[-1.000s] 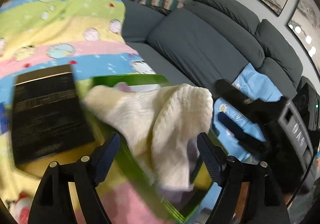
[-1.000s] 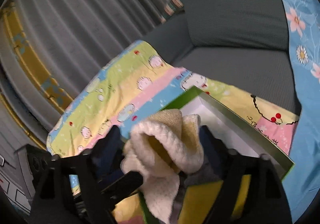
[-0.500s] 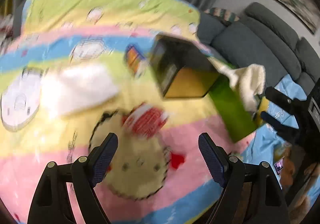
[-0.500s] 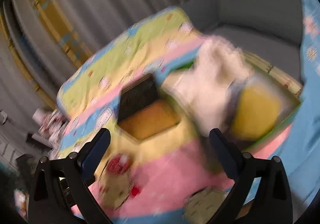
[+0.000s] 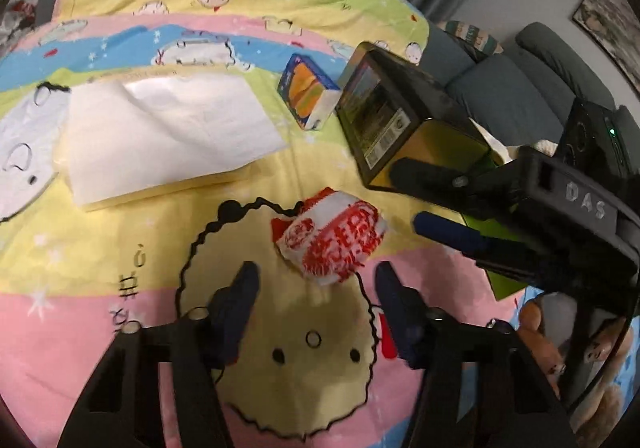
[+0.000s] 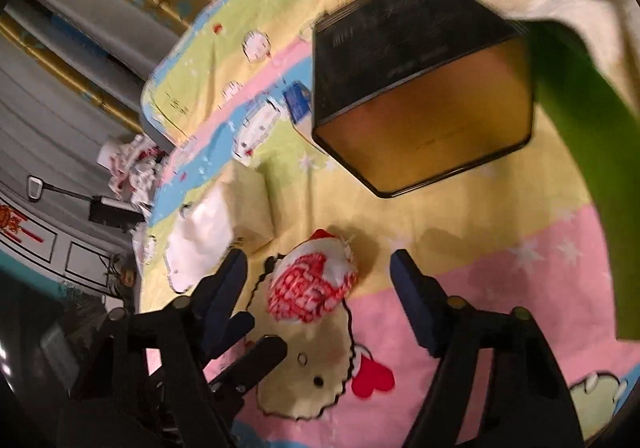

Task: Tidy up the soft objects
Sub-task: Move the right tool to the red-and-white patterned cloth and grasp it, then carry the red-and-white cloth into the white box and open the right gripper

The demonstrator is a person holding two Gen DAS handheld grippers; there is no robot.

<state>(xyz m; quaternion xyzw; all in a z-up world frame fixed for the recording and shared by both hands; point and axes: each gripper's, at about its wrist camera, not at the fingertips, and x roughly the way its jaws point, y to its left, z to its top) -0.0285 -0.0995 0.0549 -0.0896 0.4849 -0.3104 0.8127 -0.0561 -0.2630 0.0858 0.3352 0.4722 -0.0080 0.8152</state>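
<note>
A red-and-white soft bundle [image 5: 334,242] lies on the cartoon bedsheet; it also shows in the right wrist view [image 6: 314,282]. My left gripper [image 5: 314,294] is open and empty, just short of the bundle. My right gripper [image 6: 318,280] is open and empty, its fingers on either side of the bundle and above it; it shows at the right of the left wrist view [image 5: 404,196]. A cream knitted cloth [image 6: 568,14] hangs over the rim of the green box [image 6: 588,128]. A folded white cloth [image 5: 160,132] lies at the left.
A black and gold hexagonal tin [image 5: 400,116] stands between the bundle and the green box; it also shows in the right wrist view [image 6: 420,84]. A small blue carton [image 5: 308,90] lies behind it. A grey sofa [image 5: 520,88] is at the far right.
Both grippers have pulled away from the green box and swung to the red-and-white bundle. The right gripper has let go of the cream knitted cloth, which now hangs on the box rim.
</note>
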